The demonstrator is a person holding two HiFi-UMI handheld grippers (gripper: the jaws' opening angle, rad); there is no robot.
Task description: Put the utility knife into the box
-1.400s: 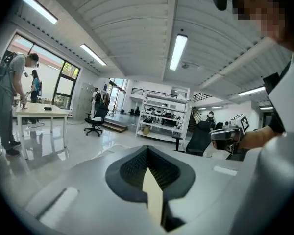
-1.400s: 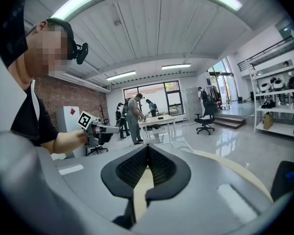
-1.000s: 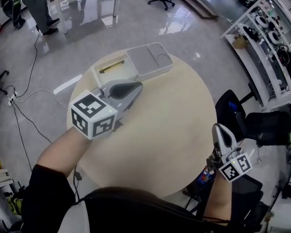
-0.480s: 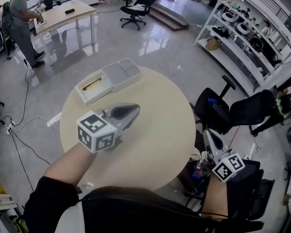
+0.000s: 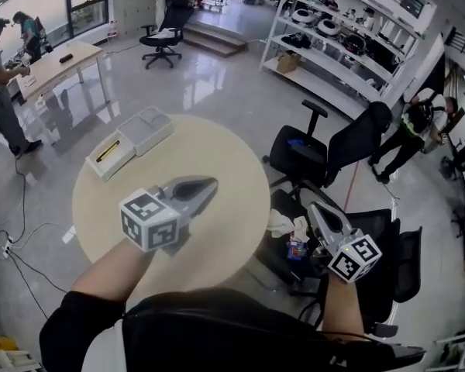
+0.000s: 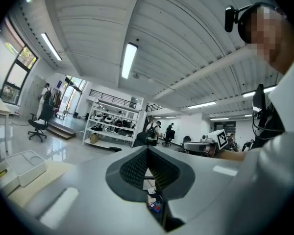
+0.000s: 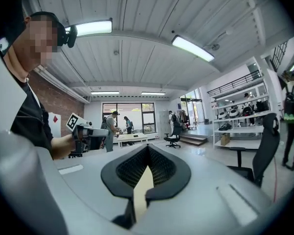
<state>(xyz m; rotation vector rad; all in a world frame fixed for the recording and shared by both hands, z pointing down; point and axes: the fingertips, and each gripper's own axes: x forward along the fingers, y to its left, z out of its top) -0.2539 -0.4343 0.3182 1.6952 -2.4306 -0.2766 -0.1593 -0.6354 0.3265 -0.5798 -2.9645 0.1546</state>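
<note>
One round table (image 5: 240, 177) is carrying everything that matters here, and a black office chair (image 5: 325, 149) is standing just off its right edge. At the table's far left edge an open box (image 5: 118, 163) is sitting, with a pale grey tray or lid (image 5: 145, 129) touching its far end.

The left gripper (image 5: 207, 184) is hovering over the middle of the table, its jaws pressed together and gripping nothing. The right gripper (image 5: 315, 208) is hanging beyond the right edge, over the chairs, jaws likewise meeting at the tips with nothing between them.

The yellow utility knife (image 5: 107, 151) is lying inside the box, its long axis running along the box's length. It is sitting ahead and to the left of the left gripper's tips, well apart from them, and the left hand is much the nearer of the two. Judging from this, the placing is looking done.

The knife is showing too small to tell blade from handle, and the right gripper view is missing the box altogether.
</note>
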